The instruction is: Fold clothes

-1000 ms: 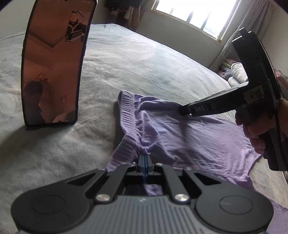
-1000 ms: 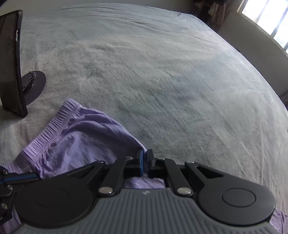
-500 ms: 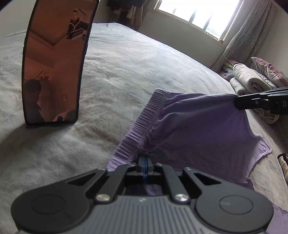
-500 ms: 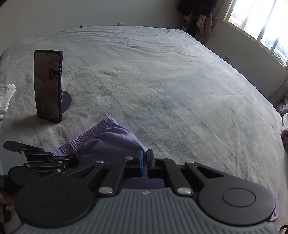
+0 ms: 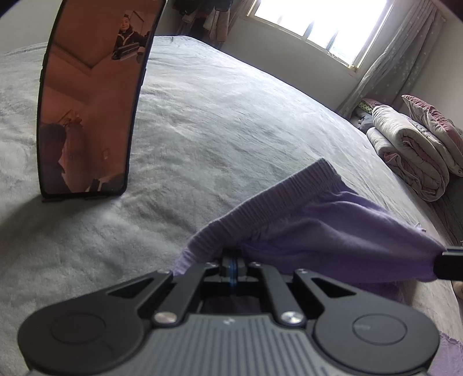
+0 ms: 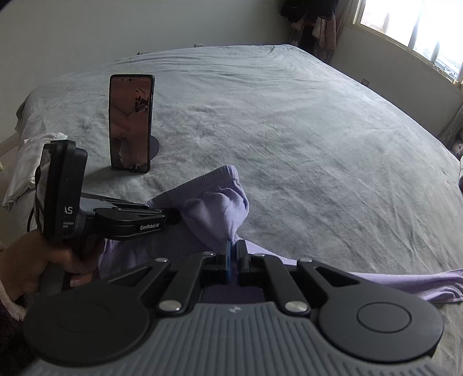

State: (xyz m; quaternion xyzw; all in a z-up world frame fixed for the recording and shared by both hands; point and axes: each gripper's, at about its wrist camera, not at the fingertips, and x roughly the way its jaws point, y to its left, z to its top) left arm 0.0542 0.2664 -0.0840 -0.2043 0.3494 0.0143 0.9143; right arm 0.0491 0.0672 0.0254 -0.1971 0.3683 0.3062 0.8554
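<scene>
A wide bed [image 6: 289, 121] under a grey blanket is filling the room, daylight coming through a window [image 5: 315, 20]. A phone [image 6: 130, 123] is standing upright beyond the purple shorts [image 6: 220, 208], rolled bedding [image 5: 411, 150] lying aside. The left claw [image 5: 233, 264] and right claw [image 6: 232, 254] are each pinching the shorts, holding them above the blanket.

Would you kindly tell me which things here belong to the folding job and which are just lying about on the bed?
Part of the job:
- purple shorts
- left gripper, shut on the shorts
- right gripper, shut on the shorts

Just lying about:
- phone on a stand
- white cloth at the bed's edge
- rolled bedding
</scene>
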